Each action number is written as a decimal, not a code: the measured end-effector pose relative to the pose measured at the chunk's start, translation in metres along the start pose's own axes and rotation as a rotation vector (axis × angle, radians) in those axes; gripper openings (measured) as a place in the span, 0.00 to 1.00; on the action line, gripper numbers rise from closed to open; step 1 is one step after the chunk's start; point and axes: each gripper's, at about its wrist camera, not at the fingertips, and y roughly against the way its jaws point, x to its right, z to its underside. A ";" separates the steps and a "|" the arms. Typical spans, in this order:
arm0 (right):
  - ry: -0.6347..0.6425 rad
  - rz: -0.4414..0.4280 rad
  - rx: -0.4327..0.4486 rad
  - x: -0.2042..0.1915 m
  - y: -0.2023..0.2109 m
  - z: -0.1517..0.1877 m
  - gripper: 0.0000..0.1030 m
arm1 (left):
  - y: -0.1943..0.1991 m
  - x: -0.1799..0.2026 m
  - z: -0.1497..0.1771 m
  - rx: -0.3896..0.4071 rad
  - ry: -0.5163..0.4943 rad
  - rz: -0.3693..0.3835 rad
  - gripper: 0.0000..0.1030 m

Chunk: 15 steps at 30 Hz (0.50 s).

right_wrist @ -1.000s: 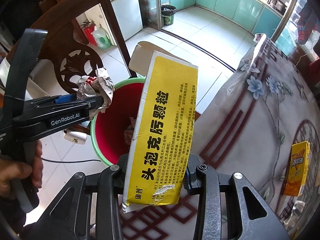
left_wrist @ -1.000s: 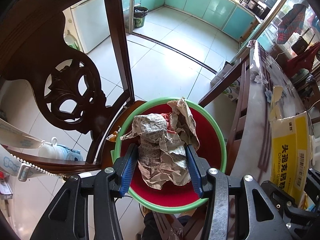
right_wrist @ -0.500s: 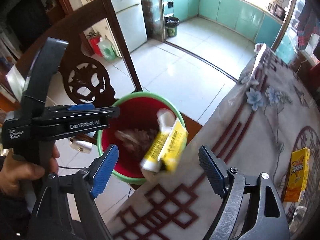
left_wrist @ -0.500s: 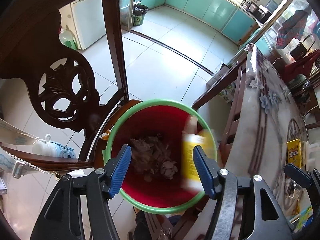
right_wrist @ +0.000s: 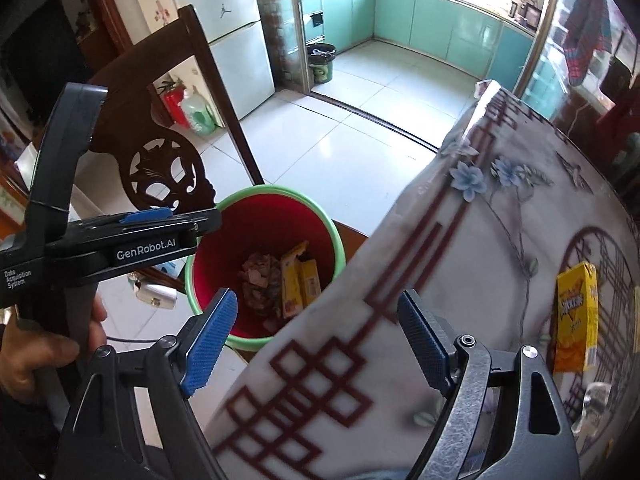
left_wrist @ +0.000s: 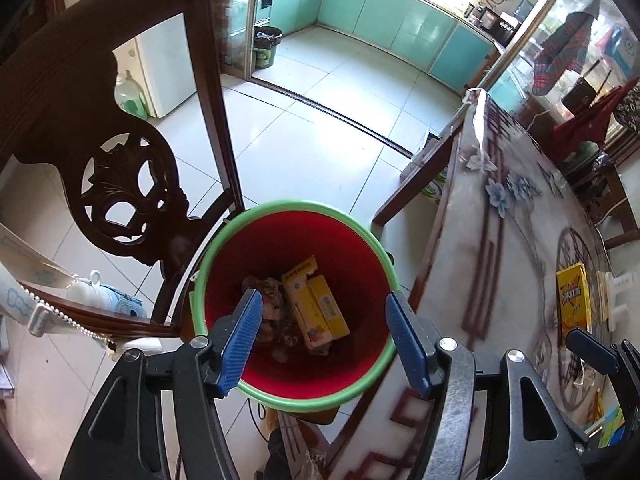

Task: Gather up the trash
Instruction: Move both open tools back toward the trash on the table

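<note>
A red bin with a green rim (left_wrist: 296, 205) (right_wrist: 276, 190) stands on a chair seat beside the table. At its bottom lie a crumpled newspaper wad (left_wrist: 268, 286) (right_wrist: 258, 276) and a torn yellow box (left_wrist: 314, 304) (right_wrist: 296, 280). My left gripper (left_wrist: 321, 296) hangs open above the bin's mouth, with nothing between its blue pads. My right gripper (right_wrist: 316, 295) is open and holds nothing. It hangs over the table's edge, next to the bin. A second yellow box (left_wrist: 574, 300) (right_wrist: 576, 316) lies on the table to the right.
A carved dark wooden chair back (left_wrist: 132, 184) (right_wrist: 168, 176) rises left of the bin. The table (left_wrist: 500, 260) (right_wrist: 480, 240) has a floral cloth and fills the right side. A hand (right_wrist: 40, 356) grips the left gripper's handle. White tiled floor leads to a teal kitchen.
The left gripper opened and the newspaper wad dropped into the bin. The right gripper opened and the yellow box fell in beside it. Both grippers have risen.
</note>
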 end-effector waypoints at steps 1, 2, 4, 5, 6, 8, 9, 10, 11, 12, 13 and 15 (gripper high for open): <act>-0.004 0.001 0.002 0.003 0.002 0.002 0.80 | 0.002 0.005 0.002 0.001 -0.007 0.001 0.61; -0.009 0.002 0.006 0.006 0.005 0.005 0.80 | 0.003 0.011 0.004 0.003 -0.014 0.002 0.61; -0.017 0.003 0.012 0.011 0.011 0.011 0.80 | 0.006 0.020 0.007 0.006 -0.027 0.004 0.61; -0.024 0.004 0.018 0.016 0.014 0.014 0.80 | 0.007 0.026 0.009 0.009 -0.035 0.006 0.61; -0.028 0.005 0.021 0.019 0.017 0.017 0.80 | 0.009 0.034 0.011 0.012 -0.044 0.008 0.61; -0.042 0.007 0.029 0.028 0.023 0.023 0.80 | 0.012 0.049 0.015 0.013 -0.065 0.012 0.61; -0.051 0.009 0.032 0.034 0.026 0.027 0.80 | 0.012 0.056 0.017 0.013 -0.074 0.013 0.61; -0.060 0.010 0.034 0.039 0.029 0.030 0.80 | 0.013 0.065 0.020 0.011 -0.087 0.016 0.61; -0.072 0.011 0.037 0.046 0.032 0.035 0.80 | 0.013 0.074 0.023 0.008 -0.098 0.018 0.61; -0.084 0.014 0.038 0.052 0.035 0.040 0.80 | 0.013 0.082 0.026 0.006 -0.108 0.021 0.61; -0.098 0.016 0.039 0.059 0.038 0.045 0.80 | 0.013 0.092 0.030 0.002 -0.122 0.026 0.61; -0.121 0.022 0.038 0.072 0.043 0.053 0.80 | 0.013 0.111 0.036 -0.004 -0.145 0.035 0.61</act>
